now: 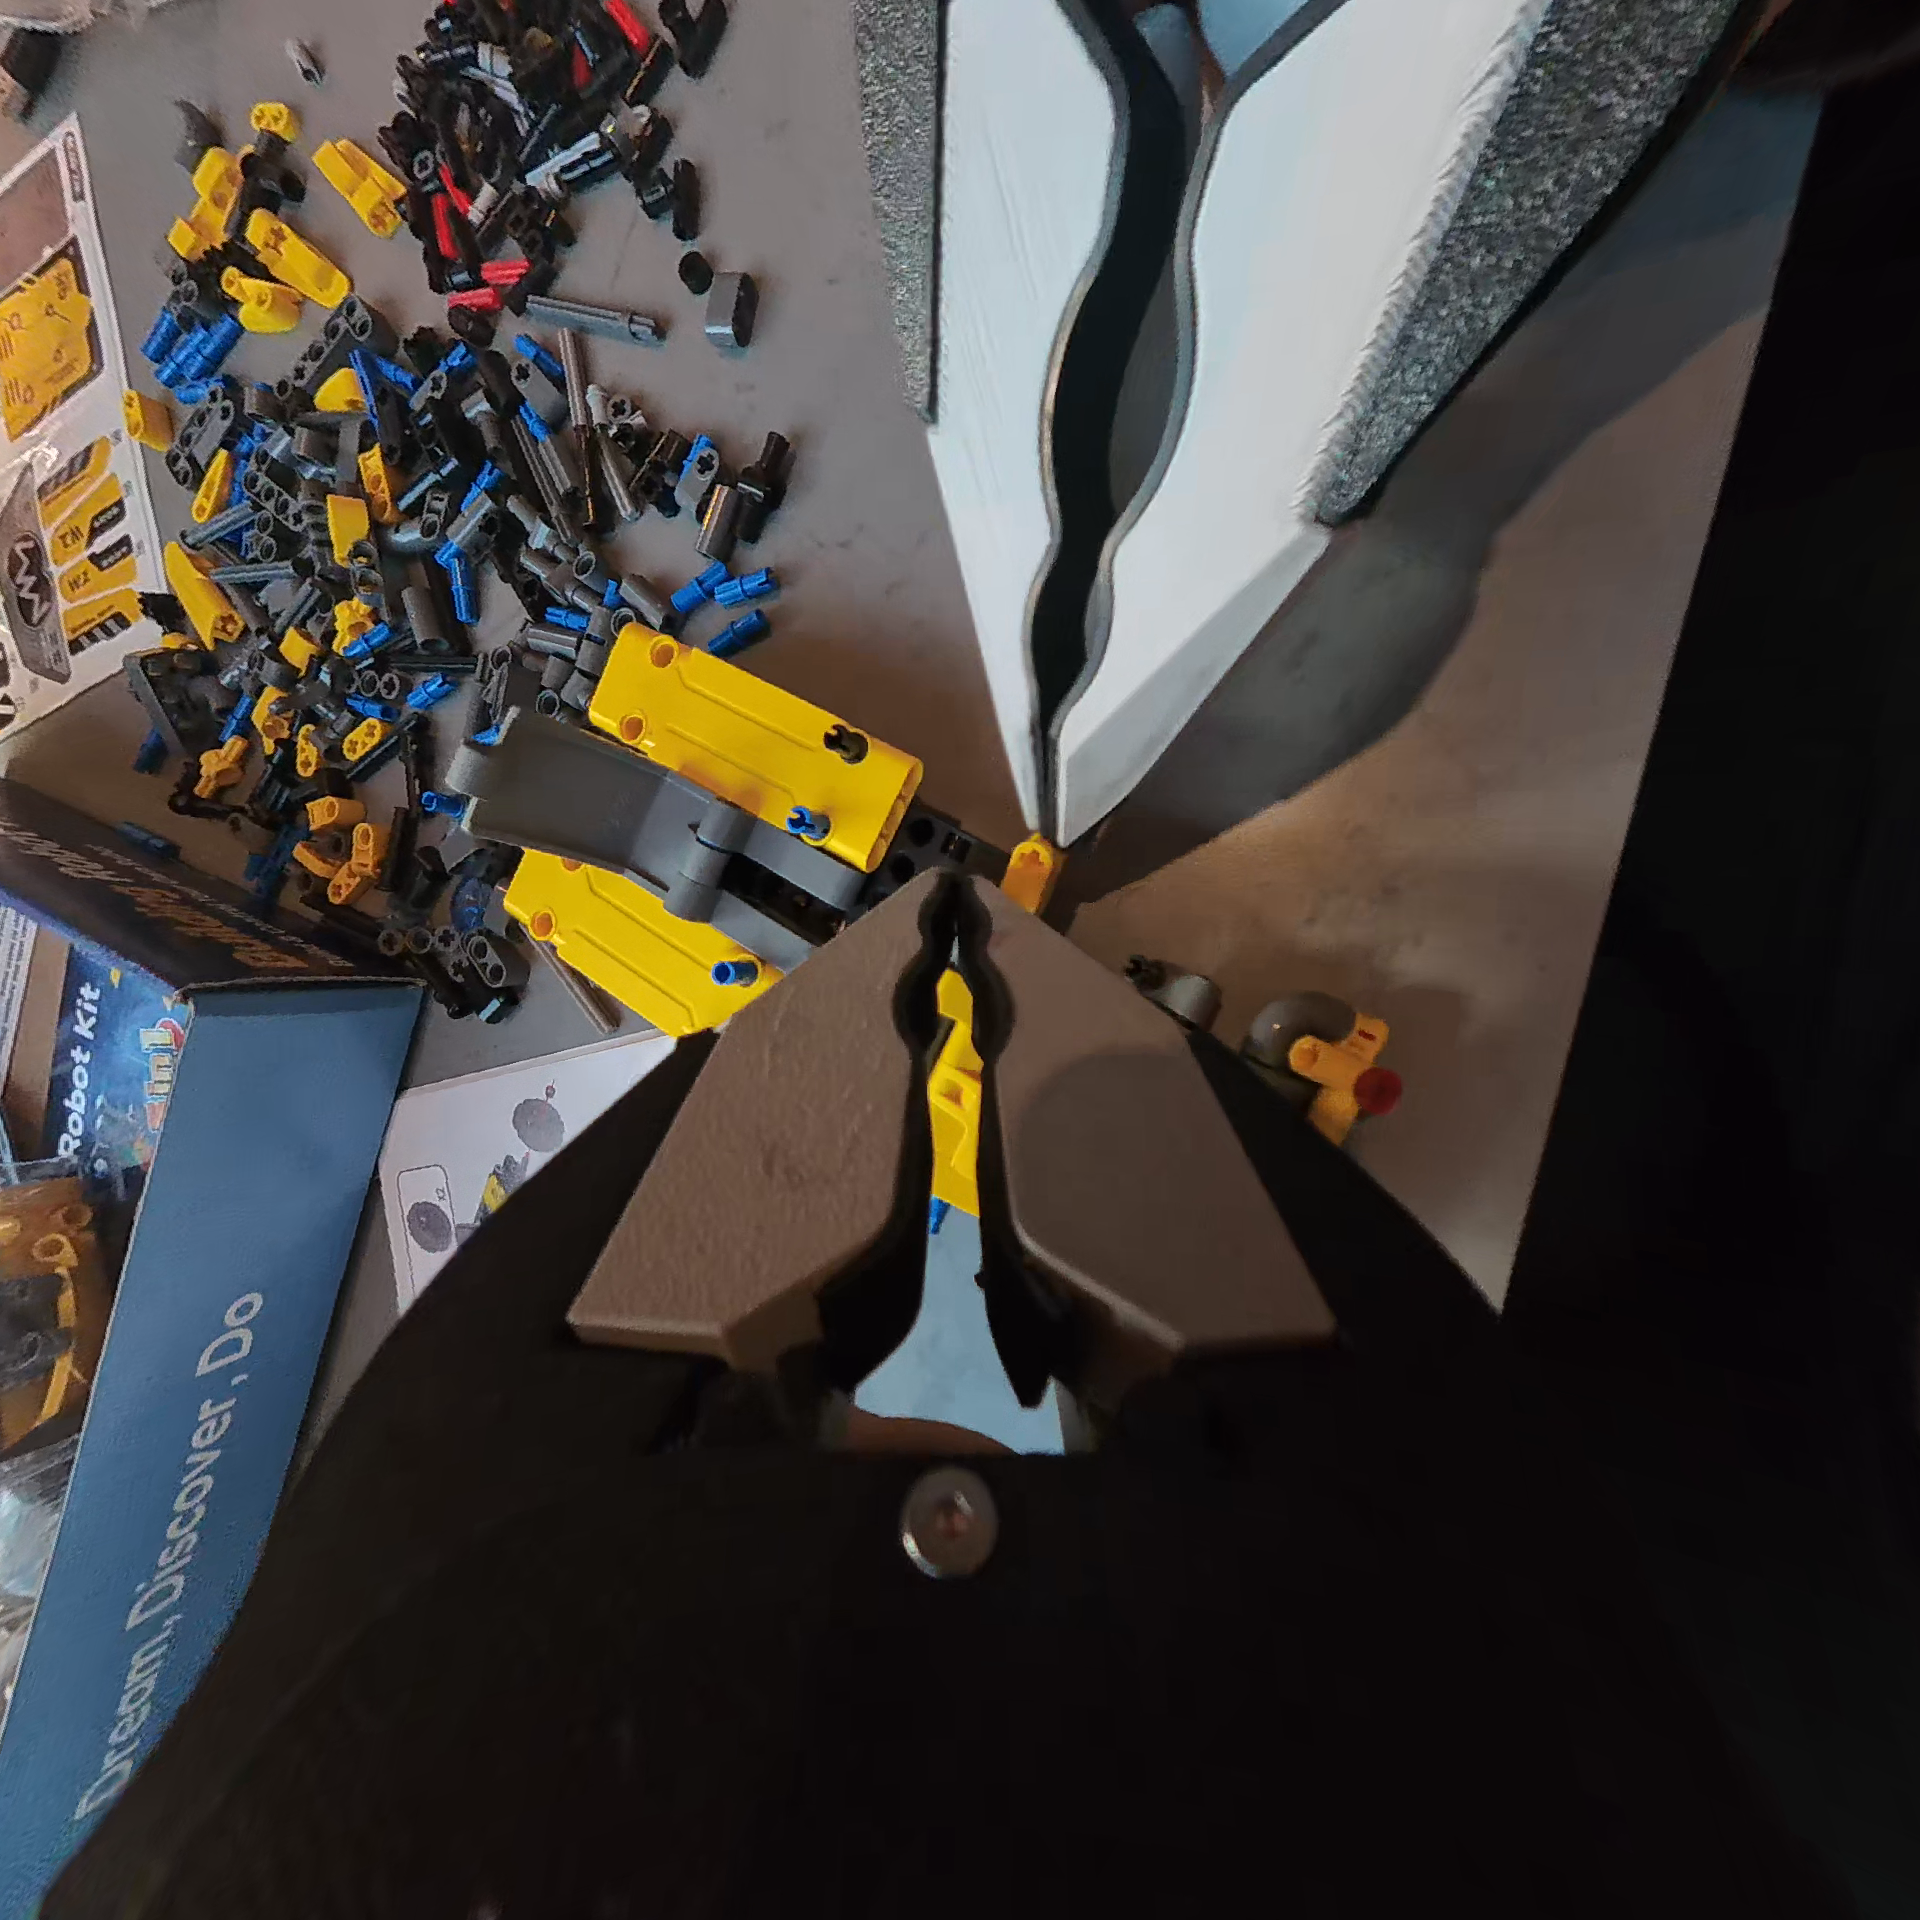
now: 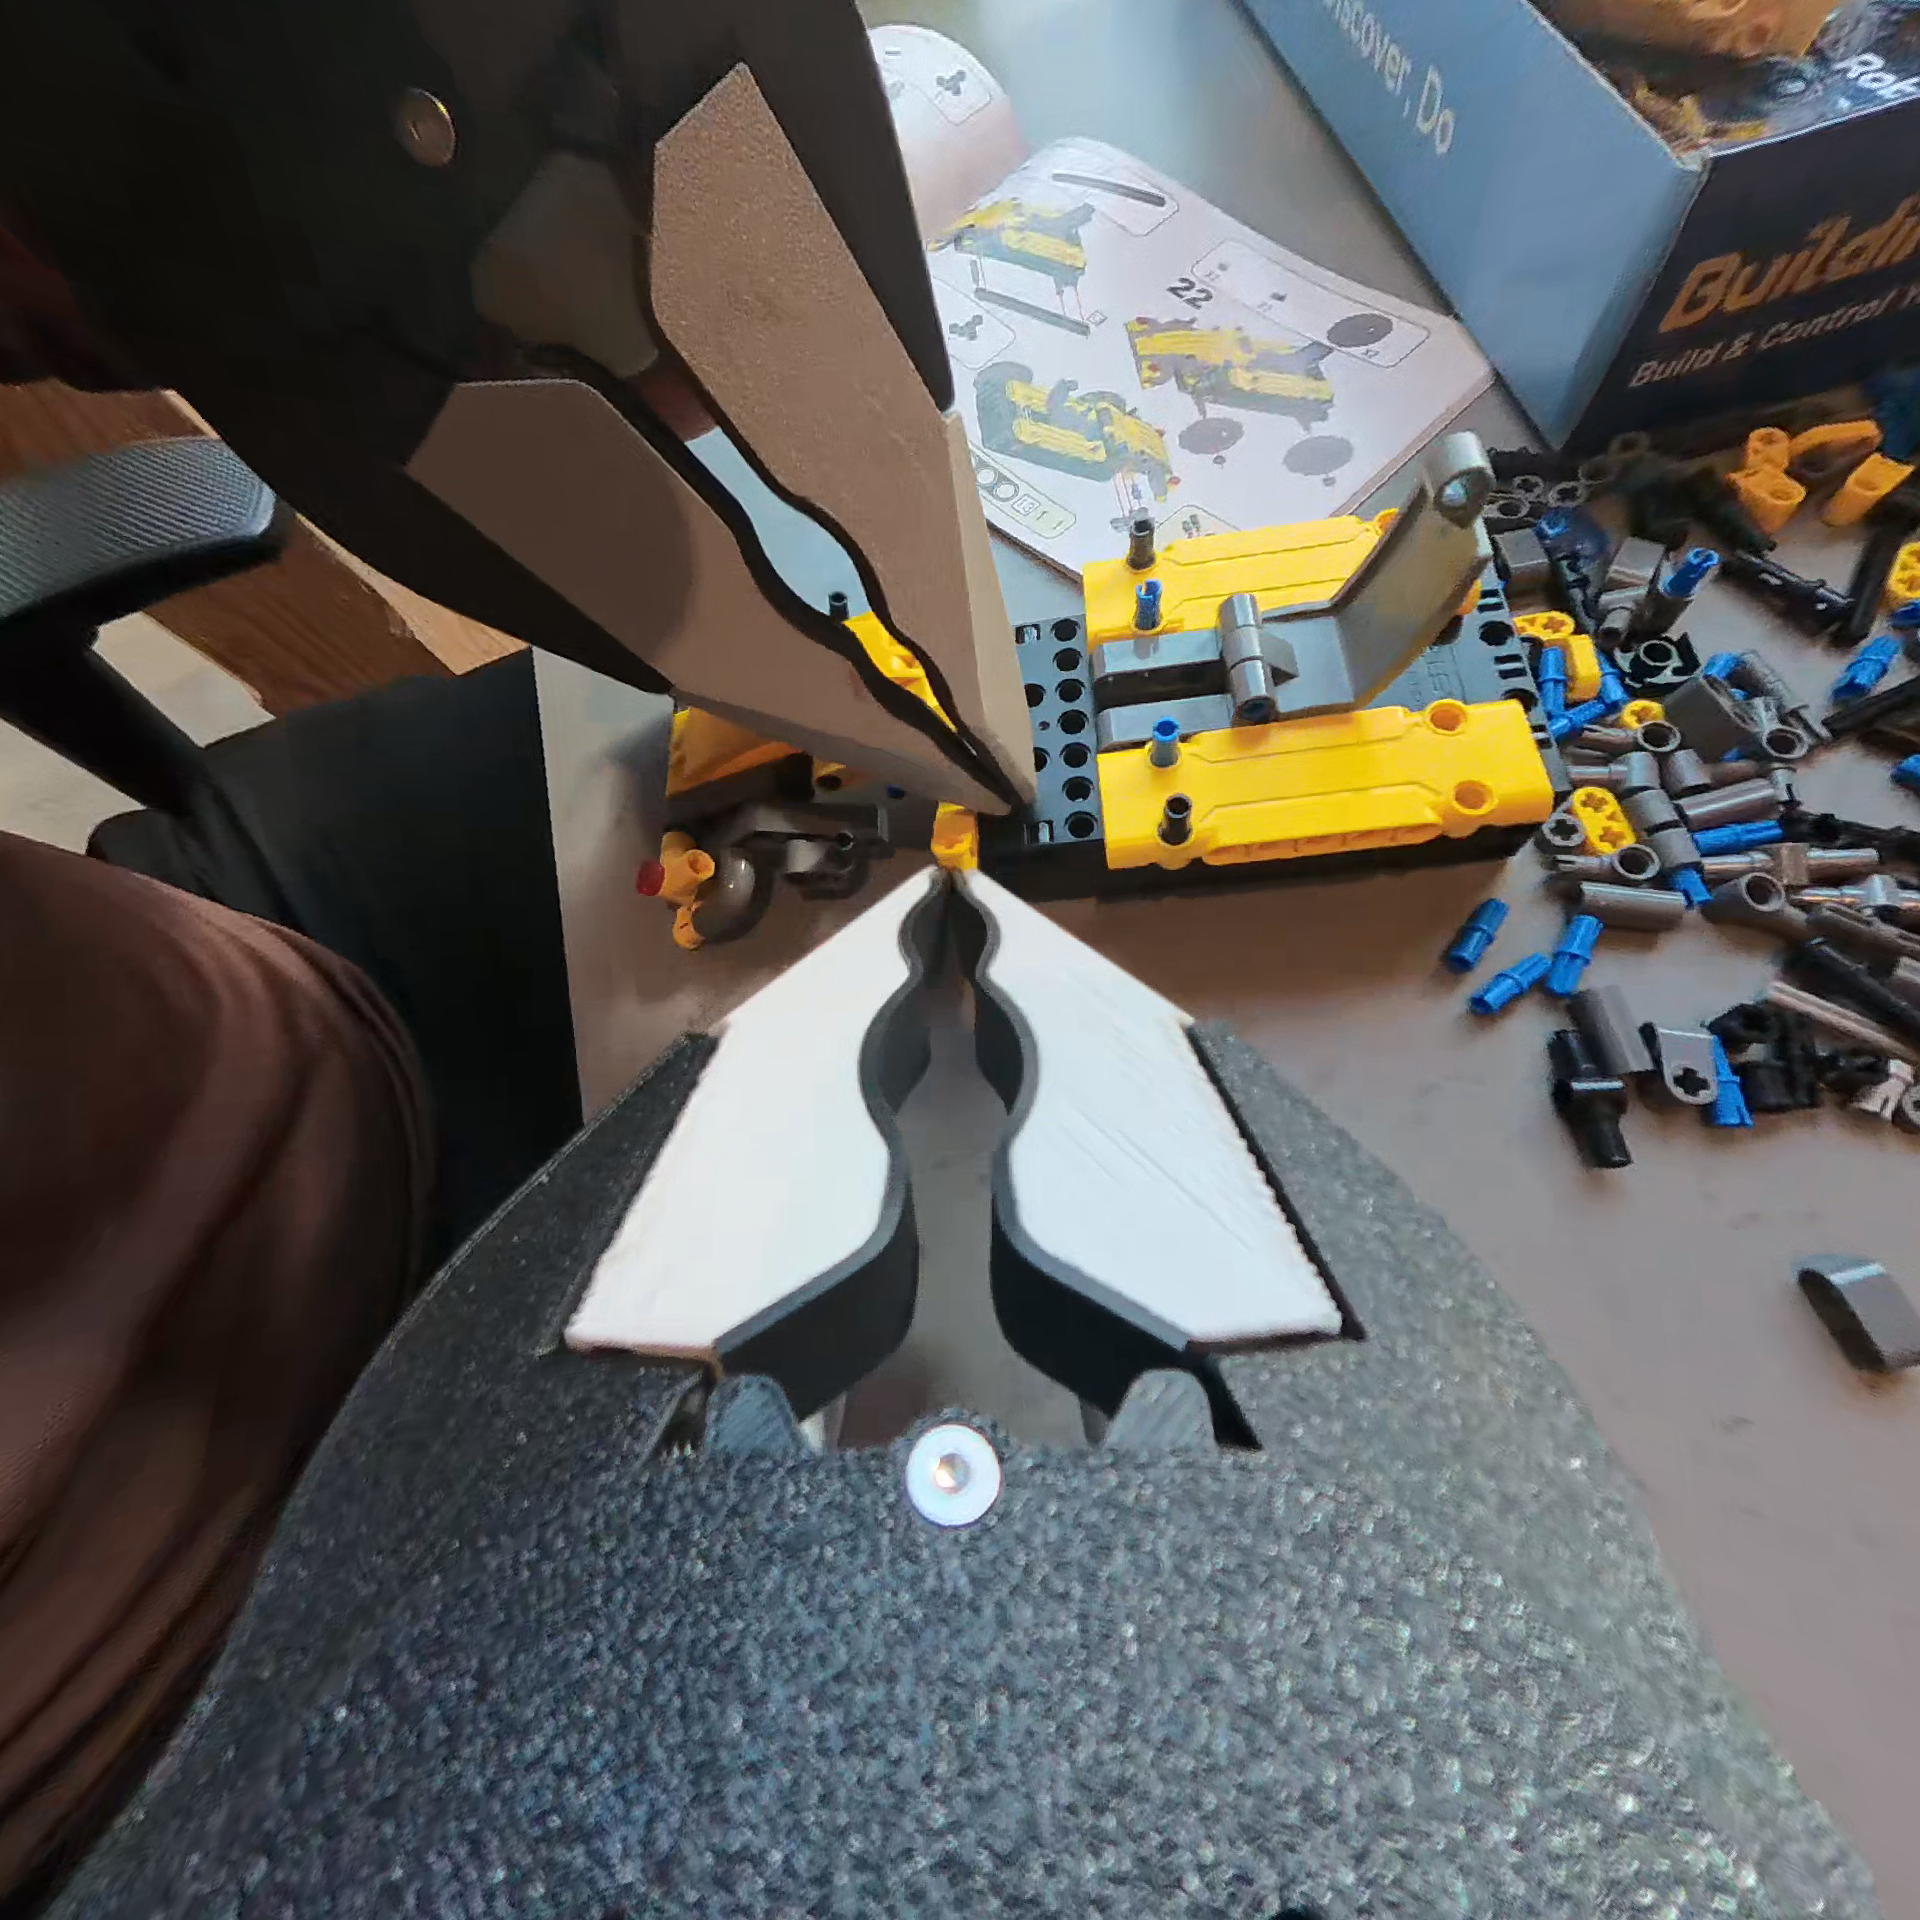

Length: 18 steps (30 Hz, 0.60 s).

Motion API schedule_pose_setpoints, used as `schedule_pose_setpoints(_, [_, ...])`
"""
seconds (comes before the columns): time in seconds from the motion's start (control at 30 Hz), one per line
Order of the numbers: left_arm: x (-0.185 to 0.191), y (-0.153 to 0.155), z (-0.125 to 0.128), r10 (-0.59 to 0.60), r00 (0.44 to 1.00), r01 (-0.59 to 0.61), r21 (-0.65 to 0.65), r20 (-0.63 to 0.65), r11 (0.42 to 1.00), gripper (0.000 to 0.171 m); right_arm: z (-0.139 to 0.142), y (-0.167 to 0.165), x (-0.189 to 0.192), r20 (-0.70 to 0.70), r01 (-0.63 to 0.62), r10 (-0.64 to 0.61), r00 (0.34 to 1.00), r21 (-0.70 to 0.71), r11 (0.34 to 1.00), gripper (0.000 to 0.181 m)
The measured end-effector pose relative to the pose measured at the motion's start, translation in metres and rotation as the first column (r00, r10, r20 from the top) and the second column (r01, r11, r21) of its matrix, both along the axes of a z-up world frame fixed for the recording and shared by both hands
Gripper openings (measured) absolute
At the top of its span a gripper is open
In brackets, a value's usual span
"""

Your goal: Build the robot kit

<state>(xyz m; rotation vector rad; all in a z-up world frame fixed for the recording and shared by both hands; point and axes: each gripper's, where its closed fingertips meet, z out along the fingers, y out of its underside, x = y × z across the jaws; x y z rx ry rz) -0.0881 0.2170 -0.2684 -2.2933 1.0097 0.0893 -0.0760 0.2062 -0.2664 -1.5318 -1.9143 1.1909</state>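
A small yellow connector piece (image 2: 954, 834) is sitting at the near left corner of a half-built yellow and black model (image 2: 1288, 727), which is lying on the grey desk (image 2: 1351, 1195). The right tool (image 2: 948, 878), with white fingers (image 2: 1122, 1174), is pressing its tips together right at this yellow piece; the tips are touching it and seem to be pinching it, though the contact itself is very small in the picture. In the left wrist view the same white tool (image 1: 1049, 831) is coming down from the far side onto the connector (image 1: 1031, 868).

The left tool (image 1: 948, 883), with tan fingers (image 1: 790, 1143), is also pressed together, its tips meeting at the black perforated end of the model (image 1: 748, 790), just beside the yellow connector. I cannot tell if it is gripping anything there. In the right wrist view this tan tool (image 2: 1013, 800) is reaching in from the upper left to the same corner.

On the model a grey angled arm (image 2: 1403, 592) is standing up between two yellow panels. A small grey and yellow sub-assembly with a red tip (image 2: 717, 883) is lying left of the model. To the right a pile of loose black, grey, blue and yellow pieces (image 2: 1714, 810) is spreading over the desk. An open instruction booklet (image 2: 1174, 343) is lying behind the model, and a blue box (image 2: 1538, 187) is standing at the far right. A sticker sheet (image 1: 62, 416) is lying beyond the loose pieces.
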Motion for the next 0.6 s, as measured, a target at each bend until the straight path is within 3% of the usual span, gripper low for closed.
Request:
schedule_pose_setpoints(0.3, [-0.001,-0.001,0.0,0.009,0.998,-0.009,-0.004,0.056,1.0,0.0,-0.011,0.0,0.004,0.049,-0.012,0.009,0.999,0.058,0.998,0.0])
schedule_pose_setpoints(0.4, [-0.001,-0.001,0.0,0.008,0.998,-0.008,-0.005,0.059,1.0,0.0,0.0,0.001,0.003,0.005,-0.001,0.001,1.0,-0.026,1.0,0.0])
schedule_pose_setpoints(0.47, [-0.001,0.0,0.0,0.009,0.998,-0.009,-0.005,0.062,1.0,0.0,0.009,0.0,0.002,-0.043,-0.013,0.01,0.999,-0.057,0.998,0.017])
schedule_pose_setpoints(0.6, [-0.001,0.0,0.0,0.011,0.998,-0.011,-0.008,0.066,1.0,0.0,-0.003,-0.001,-0.005,0.015,-0.012,0.012,1.0,0.018,1.0,0.004])
